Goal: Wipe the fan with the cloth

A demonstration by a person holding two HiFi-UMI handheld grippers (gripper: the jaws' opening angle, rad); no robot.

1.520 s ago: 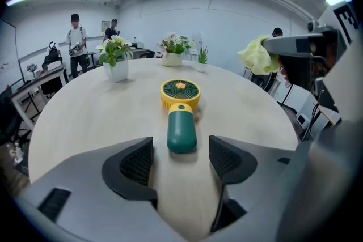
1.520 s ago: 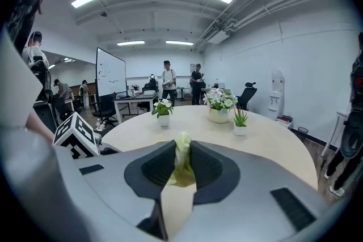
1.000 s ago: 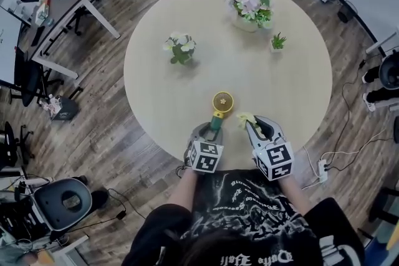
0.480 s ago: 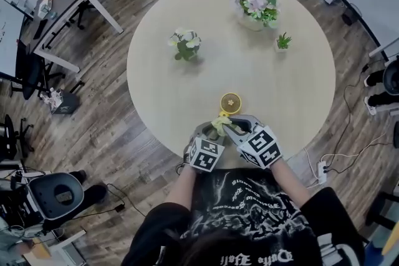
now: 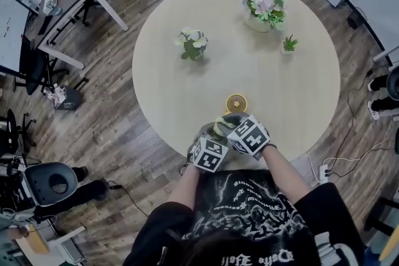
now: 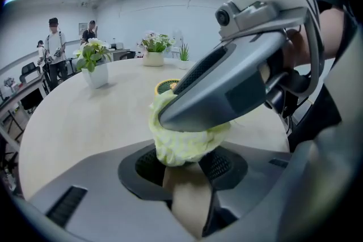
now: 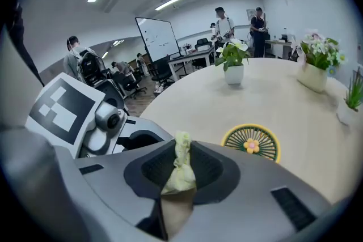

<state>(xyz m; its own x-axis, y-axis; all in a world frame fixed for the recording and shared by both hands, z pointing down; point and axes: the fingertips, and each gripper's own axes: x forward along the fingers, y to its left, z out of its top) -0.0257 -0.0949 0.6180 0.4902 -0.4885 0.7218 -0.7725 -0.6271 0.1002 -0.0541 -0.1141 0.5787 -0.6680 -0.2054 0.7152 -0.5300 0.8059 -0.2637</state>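
At tabletop (image 5: 187,90) 6 o'clock edge: left tongs (image 6: 182,167) half-closed, apparently gripping fan (image 5: 237,101) by its handle; handle hidden under yellow-green cloth (image 6: 184,139). Right tongs (image 7: 179,178), angled in from 4 o'clock, pinched tight on cloth, laying it over left tongs. Fan head sits at 1 o'clock of both.

Matt plastic, soft cloth, pale wood.

The table (image 5: 187,96) has a smooth, matt, pale wood-look top, and the floor (image 5: 106,128) around it is darker planking with visible grain. The left gripper (image 6: 182,175) and right gripper (image 7: 179,187) have smooth grey plastic shells with a faint sheen and dark, grid-textured hollows round the jaws. The cloth (image 6: 184,136) is soft, crumpled fabric. The fan (image 7: 251,144) looks like smooth plastic with a thin-ribbed grille.
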